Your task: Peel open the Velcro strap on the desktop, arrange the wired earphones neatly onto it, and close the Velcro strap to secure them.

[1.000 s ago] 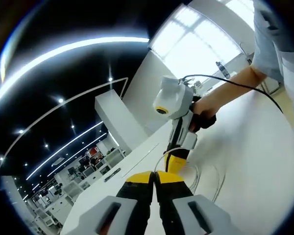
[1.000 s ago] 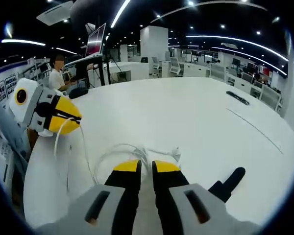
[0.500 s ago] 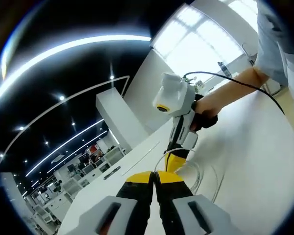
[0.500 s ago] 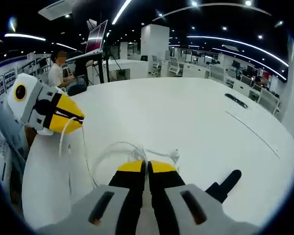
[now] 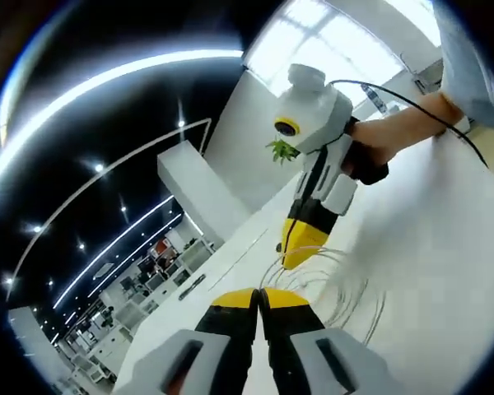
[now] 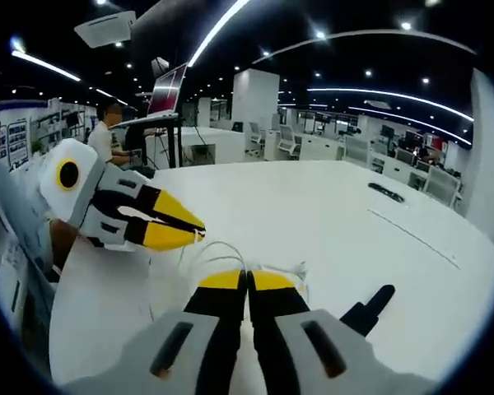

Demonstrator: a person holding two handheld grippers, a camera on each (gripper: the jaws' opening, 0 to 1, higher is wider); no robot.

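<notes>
Your right gripper (image 6: pixel 247 280) has its yellow-tipped jaws pressed together down low, just in front of the thin white wired earphone cable (image 6: pixel 222 251) looped on the white desktop (image 6: pixel 329 214), and whether a strand is pinched between them you can't tell from here. Your left gripper (image 6: pixel 171 229) comes in beside it with jaws slightly parted at the tips, and in the left gripper view its own jaws (image 5: pixel 260 298) look clenched with nothing visible between them, so its state can't be told for sure. The black Velcro strap (image 6: pixel 364 311) lies off to the right, apart from the cable. Watch out: both grippers crowd the same loops, so a lift now could drag the coil into a tangle or slide it further from that strap, and the tips could knock each other
</notes>
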